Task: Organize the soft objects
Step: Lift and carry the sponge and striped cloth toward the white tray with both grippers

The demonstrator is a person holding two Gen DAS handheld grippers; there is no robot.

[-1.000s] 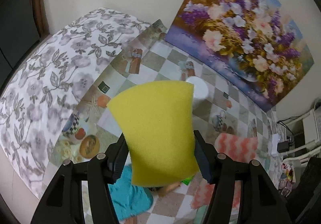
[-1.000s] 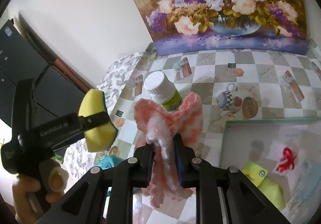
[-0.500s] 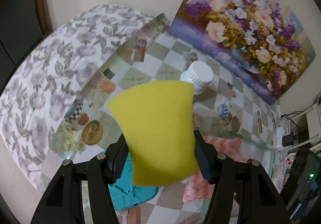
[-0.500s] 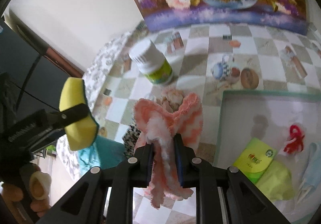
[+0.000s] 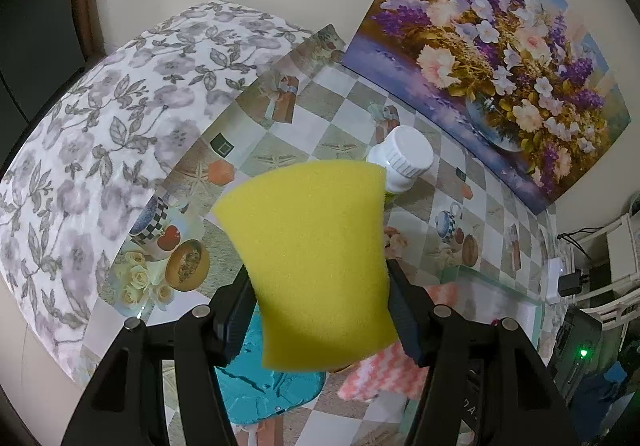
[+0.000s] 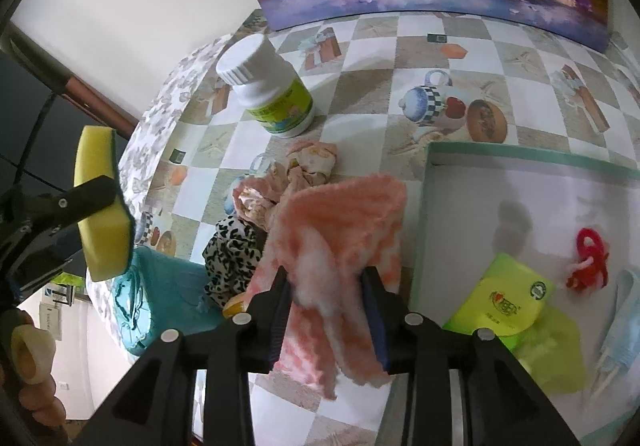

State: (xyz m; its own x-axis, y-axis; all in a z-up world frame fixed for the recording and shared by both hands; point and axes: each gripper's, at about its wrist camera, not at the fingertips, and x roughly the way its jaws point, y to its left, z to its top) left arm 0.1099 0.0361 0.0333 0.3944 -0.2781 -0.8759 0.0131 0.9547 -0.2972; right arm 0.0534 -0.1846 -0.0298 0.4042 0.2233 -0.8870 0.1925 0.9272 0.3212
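Observation:
My left gripper (image 5: 318, 286) is shut on a yellow sponge (image 5: 316, 266) and holds it up above the table; the sponge (image 6: 102, 218) also shows at the left of the right wrist view. My right gripper (image 6: 326, 286) is low over the table, just left of the box (image 6: 520, 158). Its jaws are opening. A fluffy pink-and-white cloth (image 6: 340, 222) spreads loosely between them and slumps onto the pile of cloths below. The same cloth (image 5: 384, 370) peeks out under the sponge in the left wrist view.
A white bottle (image 6: 276, 86) stands behind the pile. A leopard-print cloth (image 6: 232, 246), a floral cloth (image 6: 288, 182) and a teal cloth (image 6: 160, 298) lie there. The box holds a green packet (image 6: 504, 302), a red yarn piece (image 6: 588, 262) and a pale blue item (image 6: 624, 310).
My right gripper has come down with the pink cloth beside the box, and its jaws have parted, so the bunched cloth has spread. The left gripper still holds the sponge.

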